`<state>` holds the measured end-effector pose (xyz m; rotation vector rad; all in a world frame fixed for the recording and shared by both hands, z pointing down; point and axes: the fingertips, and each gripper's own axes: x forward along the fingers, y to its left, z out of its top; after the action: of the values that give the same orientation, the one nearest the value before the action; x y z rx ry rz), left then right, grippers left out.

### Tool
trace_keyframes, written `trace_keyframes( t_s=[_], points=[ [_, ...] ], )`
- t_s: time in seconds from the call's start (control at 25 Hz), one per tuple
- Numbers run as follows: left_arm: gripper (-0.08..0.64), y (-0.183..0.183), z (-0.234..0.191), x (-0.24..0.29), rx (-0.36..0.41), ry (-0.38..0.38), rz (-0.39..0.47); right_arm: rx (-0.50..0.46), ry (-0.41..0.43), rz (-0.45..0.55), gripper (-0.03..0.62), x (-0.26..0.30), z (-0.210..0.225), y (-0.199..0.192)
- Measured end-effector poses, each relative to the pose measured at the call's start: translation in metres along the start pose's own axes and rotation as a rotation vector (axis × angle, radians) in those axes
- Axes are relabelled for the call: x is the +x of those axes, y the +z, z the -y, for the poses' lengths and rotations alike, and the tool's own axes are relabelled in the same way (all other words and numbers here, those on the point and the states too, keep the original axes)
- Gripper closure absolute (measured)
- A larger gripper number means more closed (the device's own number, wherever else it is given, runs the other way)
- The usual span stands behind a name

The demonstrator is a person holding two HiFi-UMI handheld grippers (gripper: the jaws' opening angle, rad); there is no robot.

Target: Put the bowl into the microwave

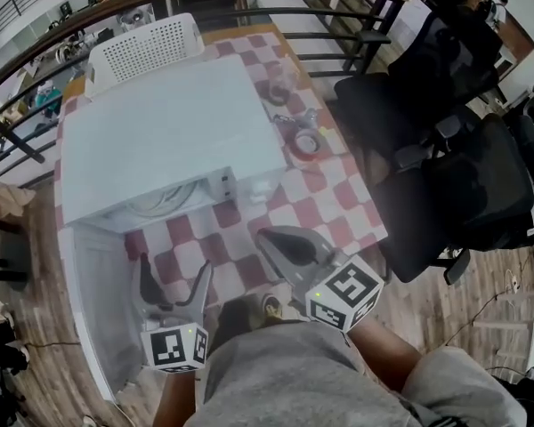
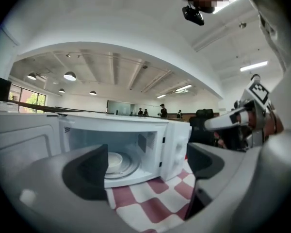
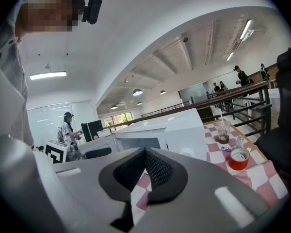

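- Microwave [image 1: 169, 140]: set centre-left in the head view on a red-and-white checked cloth [image 1: 338, 194]; door [image 1: 98, 318] swung open at lower left.
- Bowl [image 2: 114, 161]: seen inside the microwave, on the turntable [image 2: 132, 165].
- Left gripper [image 1: 173, 269]: jaws held apart, nothing between them, faced toward the open microwave.
- Right gripper [image 1: 267, 238]: jaws pressed together, nothing gripped.
- Red cup [image 1: 306, 143]: placed on the cloth, right of the microwave.

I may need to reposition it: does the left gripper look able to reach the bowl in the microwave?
Probably yes: the left gripper faces the bowl with jaws apart, the door swung open, nothing between.
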<state>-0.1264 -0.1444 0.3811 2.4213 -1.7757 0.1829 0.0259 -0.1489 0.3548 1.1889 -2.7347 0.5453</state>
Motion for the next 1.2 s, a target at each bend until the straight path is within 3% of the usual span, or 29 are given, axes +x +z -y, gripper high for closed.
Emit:
trace_keyframes(
  t_s=[0.28, 0.44, 0.6, 1.2],
  points=[
    [0.150, 0.030, 0.044, -0.010, 0.018, -0.066, 0.055, -0.008, -0.018, 0.031, 0.592, -0.029, 0.014, 0.007],
    [0.289, 0.038, 0.057, -0.016, 0.027, -0.055, 0.064, -0.016, -0.025, 0.039, 0.592, -0.046, 0.022, 0.012],
    [0.537, 0.042, 0.072, -0.025, 0.038, -0.051, 0.072, -0.023, -0.034, 0.040, 0.592, -0.062, 0.027, 0.012],
    [0.549, 0.044, 0.106, -0.053, 0.036, -0.035, 0.068, -0.021, -0.026, 0.049, 0.592, -0.096, 0.030, -0.004]
  ],
)
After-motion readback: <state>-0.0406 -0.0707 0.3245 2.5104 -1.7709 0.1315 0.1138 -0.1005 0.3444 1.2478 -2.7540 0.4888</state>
